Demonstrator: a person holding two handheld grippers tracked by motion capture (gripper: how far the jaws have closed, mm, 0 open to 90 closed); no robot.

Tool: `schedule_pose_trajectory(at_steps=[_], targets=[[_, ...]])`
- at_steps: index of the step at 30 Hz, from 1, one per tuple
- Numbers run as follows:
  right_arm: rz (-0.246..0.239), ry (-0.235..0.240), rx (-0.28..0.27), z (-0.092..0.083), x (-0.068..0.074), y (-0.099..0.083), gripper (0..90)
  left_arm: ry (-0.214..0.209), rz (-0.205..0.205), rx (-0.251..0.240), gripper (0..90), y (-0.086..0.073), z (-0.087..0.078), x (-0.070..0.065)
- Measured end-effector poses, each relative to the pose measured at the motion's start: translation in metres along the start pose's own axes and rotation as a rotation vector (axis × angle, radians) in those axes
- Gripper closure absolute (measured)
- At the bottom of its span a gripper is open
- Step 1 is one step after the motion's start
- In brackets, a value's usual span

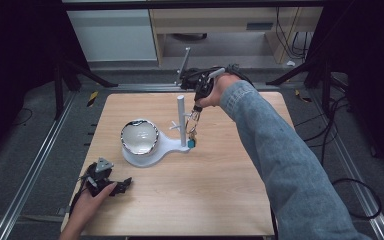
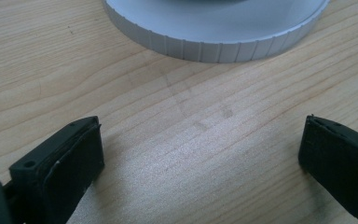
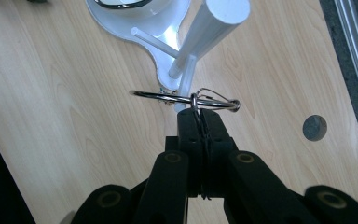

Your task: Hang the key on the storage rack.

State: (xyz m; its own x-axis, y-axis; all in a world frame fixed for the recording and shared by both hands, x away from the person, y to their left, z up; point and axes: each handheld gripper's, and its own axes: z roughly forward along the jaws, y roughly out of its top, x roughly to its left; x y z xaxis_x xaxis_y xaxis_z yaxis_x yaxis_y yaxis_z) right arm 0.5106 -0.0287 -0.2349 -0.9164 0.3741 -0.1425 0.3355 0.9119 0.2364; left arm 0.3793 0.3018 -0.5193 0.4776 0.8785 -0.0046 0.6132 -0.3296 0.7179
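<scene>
Keyring (image 3: 184, 99): thin metal loop | right gripper (image 3: 200, 114): clamped on it

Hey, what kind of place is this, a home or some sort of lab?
Probably a lab recording rig: a bare wooden table framed by metal rails, loose cables on grey carpet, and hand-held grippers.

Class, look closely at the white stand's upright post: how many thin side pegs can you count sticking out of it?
2. One thin white peg points toward the mirrored bowl; the other points at the right gripper, by its metal key ring. Others may be hidden.
</scene>
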Motion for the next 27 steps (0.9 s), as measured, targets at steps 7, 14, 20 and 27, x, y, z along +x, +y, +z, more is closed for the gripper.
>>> schedule_pose_trajectory(at_steps=[7,14,20,27], targets=[[0.006,0.007,0.012,0.003,-0.002,0.003,88.6,0.000,0.000,0.000,0.0,0.000,0.000,0.000],[0.013,0.023,0.027,0.005,-0.005,0.007,88.6,-0.001,0.000,0.000,0.0,0.000,0.000,0.000],[0.012,0.037,0.043,0.006,-0.008,0.011,88.6,-0.001,0.000,0.000,0.0,0.000,0.000,0.000],[0.021,0.045,0.047,0.009,-0.011,0.015,88.6,-0.001,0.000,0.000,0.0,0.000,0.000,0.000]])
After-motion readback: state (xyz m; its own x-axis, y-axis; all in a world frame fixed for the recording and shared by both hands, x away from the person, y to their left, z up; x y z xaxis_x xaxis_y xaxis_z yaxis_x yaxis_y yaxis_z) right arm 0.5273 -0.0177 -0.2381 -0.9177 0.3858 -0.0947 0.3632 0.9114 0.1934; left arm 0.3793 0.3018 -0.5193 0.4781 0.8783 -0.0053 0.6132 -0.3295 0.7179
